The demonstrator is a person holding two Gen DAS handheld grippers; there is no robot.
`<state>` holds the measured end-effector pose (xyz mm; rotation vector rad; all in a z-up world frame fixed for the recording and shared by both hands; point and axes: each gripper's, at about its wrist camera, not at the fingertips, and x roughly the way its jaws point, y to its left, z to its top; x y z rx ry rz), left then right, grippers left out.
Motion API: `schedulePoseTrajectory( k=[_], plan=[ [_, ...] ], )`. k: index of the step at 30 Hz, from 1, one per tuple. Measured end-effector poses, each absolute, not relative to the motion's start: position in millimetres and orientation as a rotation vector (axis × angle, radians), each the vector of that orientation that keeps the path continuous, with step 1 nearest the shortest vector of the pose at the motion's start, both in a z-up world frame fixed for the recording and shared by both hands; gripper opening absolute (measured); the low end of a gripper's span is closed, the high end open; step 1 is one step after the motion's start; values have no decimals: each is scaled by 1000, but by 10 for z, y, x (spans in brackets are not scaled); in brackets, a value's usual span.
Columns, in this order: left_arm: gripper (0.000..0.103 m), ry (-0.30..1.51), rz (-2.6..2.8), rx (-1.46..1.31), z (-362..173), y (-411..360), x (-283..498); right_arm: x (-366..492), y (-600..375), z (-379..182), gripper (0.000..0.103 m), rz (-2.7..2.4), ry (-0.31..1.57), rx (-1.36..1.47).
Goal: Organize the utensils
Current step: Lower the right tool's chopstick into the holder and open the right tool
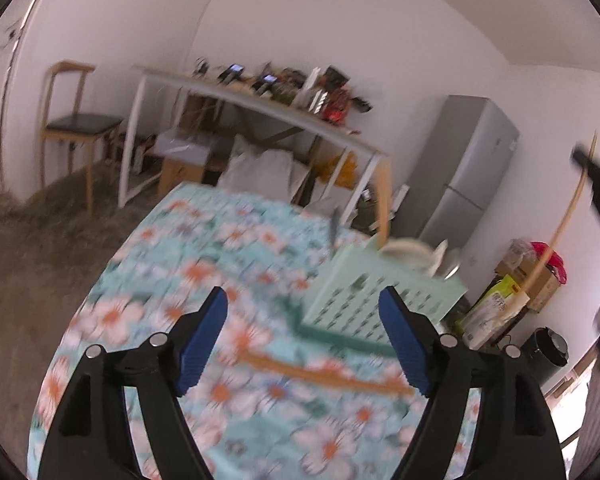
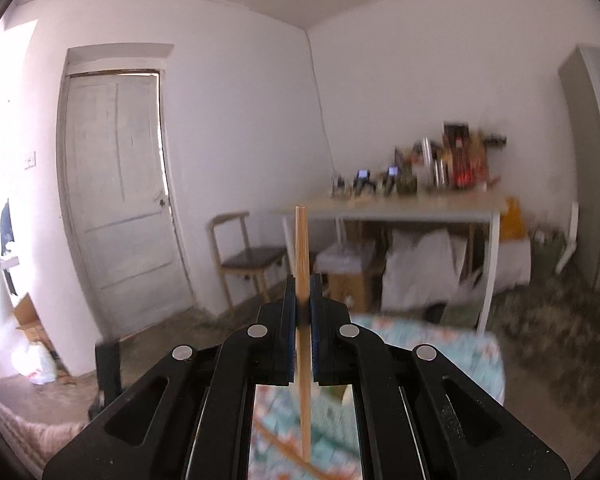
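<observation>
Chopsticks are the utensils seen: one thin, round wooden chopstick (image 2: 302, 280) is clamped upright between the ribbed blue pads of the fully closed right gripper (image 2: 302, 300), raised above the floral-clothed table (image 1: 228, 248). Another wooden stick (image 1: 324, 372) lies flat near the pale green perforated plastic basket (image 1: 380, 304). The left gripper (image 1: 304, 336) is spread wide above it, empty.

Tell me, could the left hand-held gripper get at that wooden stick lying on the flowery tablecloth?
Probably yes. The left hand-held gripper is open, and the wooden stick lies bare on the tablecloth just ahead of its fingers, with nothing on top of it. The green basket stands just behind it.
</observation>
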<state>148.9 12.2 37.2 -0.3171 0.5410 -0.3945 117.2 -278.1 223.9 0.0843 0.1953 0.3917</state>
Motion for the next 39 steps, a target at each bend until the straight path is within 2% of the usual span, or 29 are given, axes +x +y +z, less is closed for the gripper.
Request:
schedulePoseTrajectory(
  k=[9,20,22,24,25,29,39],
  plan=[
    [88,539,-311,-300,157,300,1338,1794,-2657,2489,4,347,138,71],
    [89,552,-294,-289,72,373,1363,2443,-2460,1680,5,229,351,-66],
    [89,550,-294,-288,73,371,1362,2444,-2473,1577,13,220,391,-77],
    [89,549,-297,-285,75,372,1363,2370,-2469,1562,37,202,398,-87],
    [89,550,-298,-284,77,363,1364,2330,-2484,1573,41,195,394,-87],
    [89,553,-301,-283,85,332,1350,2134,-2570,1668,50,180,367,-61],
    [89,512,-308,-235,232,196,1206,1282,-2852,1839,56,164,276,56]
  ],
)
